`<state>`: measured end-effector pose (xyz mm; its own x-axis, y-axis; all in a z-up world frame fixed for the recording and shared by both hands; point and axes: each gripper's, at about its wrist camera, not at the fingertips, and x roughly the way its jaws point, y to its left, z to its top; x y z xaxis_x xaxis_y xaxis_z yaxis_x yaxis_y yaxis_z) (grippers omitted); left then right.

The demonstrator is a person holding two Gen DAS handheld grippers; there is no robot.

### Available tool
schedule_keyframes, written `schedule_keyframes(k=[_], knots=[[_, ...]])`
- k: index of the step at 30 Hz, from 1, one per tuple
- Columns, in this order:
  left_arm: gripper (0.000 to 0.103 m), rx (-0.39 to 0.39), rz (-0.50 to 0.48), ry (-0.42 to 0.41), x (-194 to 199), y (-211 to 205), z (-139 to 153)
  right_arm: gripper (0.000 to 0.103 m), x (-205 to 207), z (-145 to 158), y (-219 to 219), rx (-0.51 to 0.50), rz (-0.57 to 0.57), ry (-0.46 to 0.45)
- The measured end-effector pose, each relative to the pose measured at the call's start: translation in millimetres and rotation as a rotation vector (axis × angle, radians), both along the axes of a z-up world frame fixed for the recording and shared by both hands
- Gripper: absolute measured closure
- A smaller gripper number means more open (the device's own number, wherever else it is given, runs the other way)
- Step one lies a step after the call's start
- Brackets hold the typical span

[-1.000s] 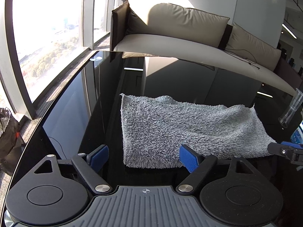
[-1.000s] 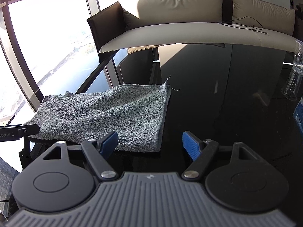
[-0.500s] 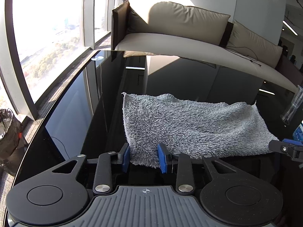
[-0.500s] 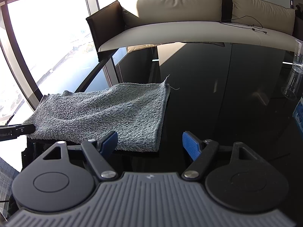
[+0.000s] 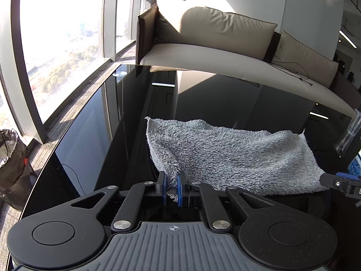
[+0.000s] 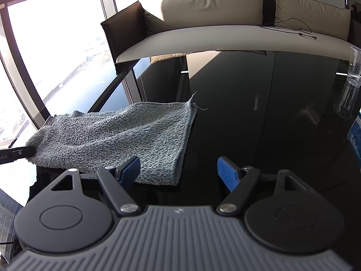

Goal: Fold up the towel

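Note:
A grey fluffy towel [image 5: 225,155] lies folded on the glossy black table [image 5: 90,146]. My left gripper [image 5: 172,188] has its jaws closing on the towel's near left corner, and the blue pads pinch the bunched, slightly lifted fabric. In the right wrist view the towel [image 6: 117,133] stretches to the left. My right gripper [image 6: 178,171] stands open over the near right corner, which lies between the fingers without touching the pads. The left gripper's tip [image 6: 18,153] shows at the towel's far end.
A beige sofa [image 5: 214,45] stands beyond the table's far edge. A clear plastic cup [image 6: 352,79] stands at the right, with a blue object [image 6: 356,131] near it. A bin with a black bag [image 5: 11,158] sits on the floor by the windows.
The left gripper's jaws went from wide apart to pinching the towel's near left corner, which now bunches up between the pads. The right gripper stayed open and still.

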<state>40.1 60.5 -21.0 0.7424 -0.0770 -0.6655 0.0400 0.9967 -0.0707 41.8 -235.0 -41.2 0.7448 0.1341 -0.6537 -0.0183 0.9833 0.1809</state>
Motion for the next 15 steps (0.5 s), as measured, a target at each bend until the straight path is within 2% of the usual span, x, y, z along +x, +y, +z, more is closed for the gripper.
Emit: schedule_keyframes(k=[15], knots=[[0.095,0.017,-0.04,-0.074,3,-14,21,0.025,1,-1,-2,-0.012,-0.001,-0.003]])
